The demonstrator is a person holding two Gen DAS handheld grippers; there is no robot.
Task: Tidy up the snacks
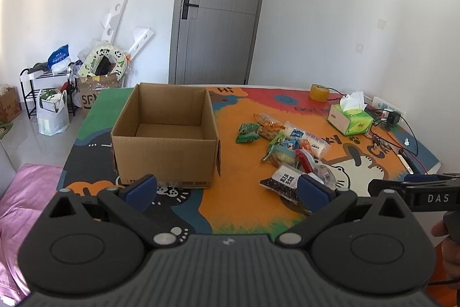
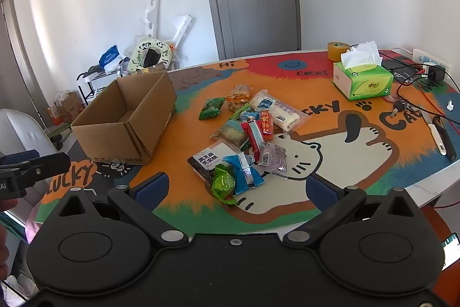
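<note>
An open, empty cardboard box (image 1: 164, 134) stands on the colourful table mat; it also shows in the right wrist view (image 2: 126, 120). A pile of snack packets (image 1: 290, 154) lies to its right, and in the right wrist view (image 2: 247, 134). My left gripper (image 1: 228, 192) is open and empty, held above the table's near edge between the box and the pile. My right gripper (image 2: 235, 192) is open and empty, just short of a green packet (image 2: 222, 184) and a blue packet (image 2: 244, 170). Each gripper's tip shows in the other's view.
A green tissue box (image 2: 363, 82), a roll of yellow tape (image 2: 337, 50), a power strip with cables (image 2: 428, 68), keys and a knife (image 2: 444, 140) sit at the table's right. Bags, boxes and a rack (image 1: 49, 94) stand on the floor by the wall. A grey door is behind.
</note>
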